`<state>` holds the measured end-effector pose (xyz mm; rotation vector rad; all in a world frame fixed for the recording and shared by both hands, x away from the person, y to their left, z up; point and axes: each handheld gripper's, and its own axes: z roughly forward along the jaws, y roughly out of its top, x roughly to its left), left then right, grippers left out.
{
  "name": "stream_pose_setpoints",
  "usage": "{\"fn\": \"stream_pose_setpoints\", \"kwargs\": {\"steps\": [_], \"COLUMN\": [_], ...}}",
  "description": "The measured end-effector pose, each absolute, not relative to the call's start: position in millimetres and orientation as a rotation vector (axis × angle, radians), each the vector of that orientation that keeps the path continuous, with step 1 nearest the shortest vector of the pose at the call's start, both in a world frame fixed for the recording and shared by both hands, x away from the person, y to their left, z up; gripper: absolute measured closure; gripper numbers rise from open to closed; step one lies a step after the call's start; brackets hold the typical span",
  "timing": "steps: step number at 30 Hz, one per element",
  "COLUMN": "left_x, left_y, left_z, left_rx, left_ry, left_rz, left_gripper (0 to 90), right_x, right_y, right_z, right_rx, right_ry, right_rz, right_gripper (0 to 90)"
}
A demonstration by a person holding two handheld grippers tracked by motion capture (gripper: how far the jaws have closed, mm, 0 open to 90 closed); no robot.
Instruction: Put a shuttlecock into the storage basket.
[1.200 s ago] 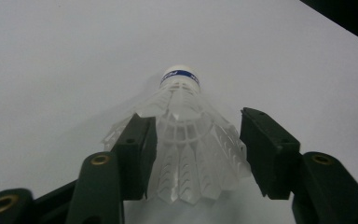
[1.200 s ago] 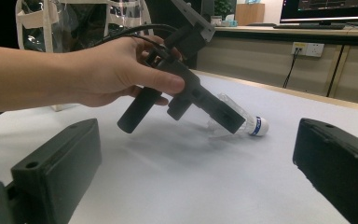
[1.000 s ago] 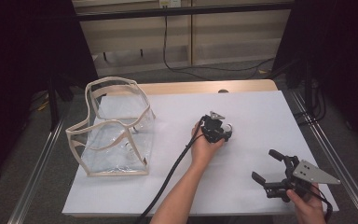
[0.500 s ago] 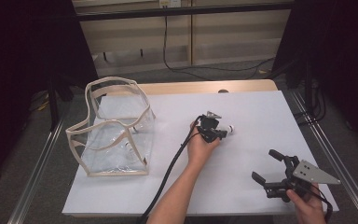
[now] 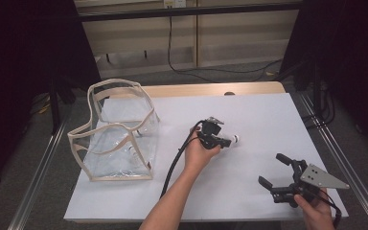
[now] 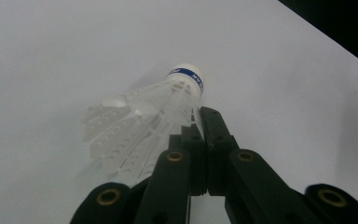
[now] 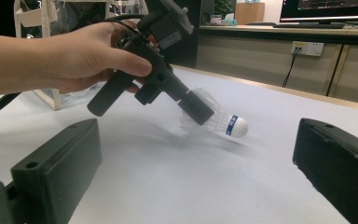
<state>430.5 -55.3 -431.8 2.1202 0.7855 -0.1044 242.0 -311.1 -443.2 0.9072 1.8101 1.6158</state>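
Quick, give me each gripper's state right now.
Left gripper: shut on the shuttlecock, pinching its feather skirt.
Right gripper: open, holding nothing.

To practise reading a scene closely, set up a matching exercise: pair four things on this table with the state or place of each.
Things:
1. left tool
2. right tool
3. shuttlecock
4. clear bag

States or places:
A. stands at the table's left side, top open
B. jaws wide apart, nothing between them
C. white, with a blue band at its cork tip
D. jaws shut on the feather skirt

Pairs: 1-D, 2-B, 3-C, 4-A
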Motion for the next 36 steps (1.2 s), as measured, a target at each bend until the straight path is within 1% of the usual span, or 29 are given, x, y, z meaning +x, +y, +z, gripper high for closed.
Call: {"fn": "stream_pose_setpoints", "kwargs": {"steps": [14,36], "left_x": [422,417], "left_y": [-38,-13], "left_z": [-420,-390], "left_rx": [2.177,2.198], "left_ry": [0.756,0.786], "left_rz": [-0.154,-0.151], "left_gripper": [89.2,89.3], "right_x": [242,242], "right_y": [-311,-310], "right_z": [-443,-443], "right_rx": [0.903,0.904], "right_ry": [1.812,1.812], "right_rz": [1.612,1.611], "right_gripper": [0.7,0.7]}}
